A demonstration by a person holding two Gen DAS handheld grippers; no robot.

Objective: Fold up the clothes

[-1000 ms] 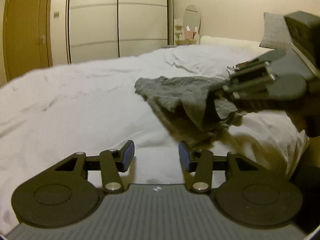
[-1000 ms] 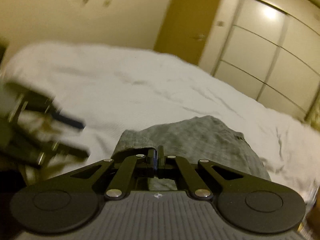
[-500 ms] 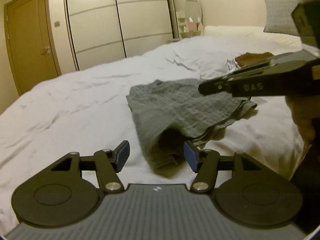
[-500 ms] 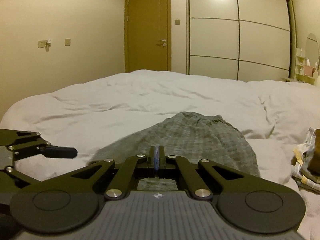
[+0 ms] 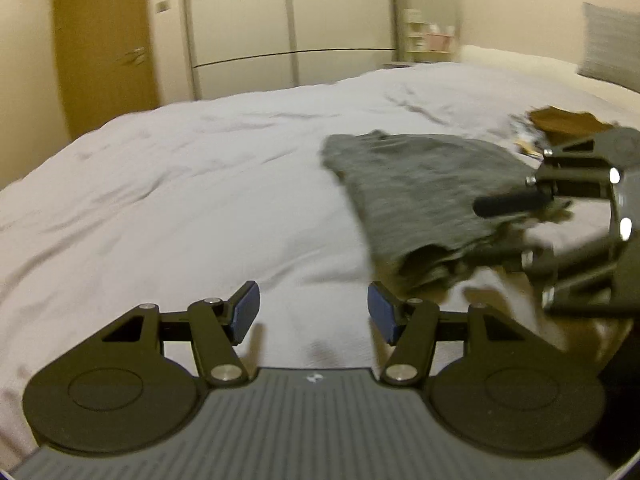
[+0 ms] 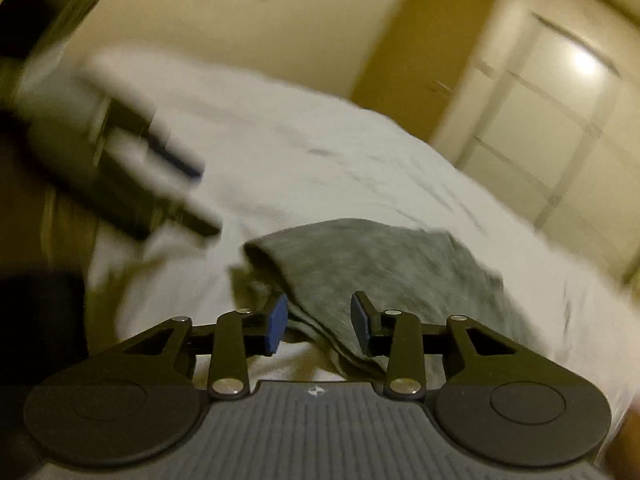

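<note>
A: How is the left gripper point(image 5: 313, 312) posed?

B: It is held low at the bottom centre of the left wrist view, its blue pads point(image 5: 244, 311) spread wide with only the white bed cover point(image 5: 180, 184) between them. Nothing is gripped.

A: And the right gripper point(image 6: 319, 322)?

B: It is seen at the bottom centre of its own view, fingers parted. The near folded edge of the grey garment point(image 6: 372, 264) lies between the pads but is not pinched. In the left wrist view this gripper is blurred at the right edge, over the garment's near right corner.

A: Where is the garment placed?

B: It is spread on the bed cover, right of centre in the left wrist view. Farther off, at the upper right, a brown item point(image 5: 564, 118) is lying; a wardrobe point(image 5: 288, 24) is seen beyond.

A: What differs from half a second ago?

B: The right gripper was then closed on the cloth; now it is released. The left one is unchanged, wide apart.
</note>
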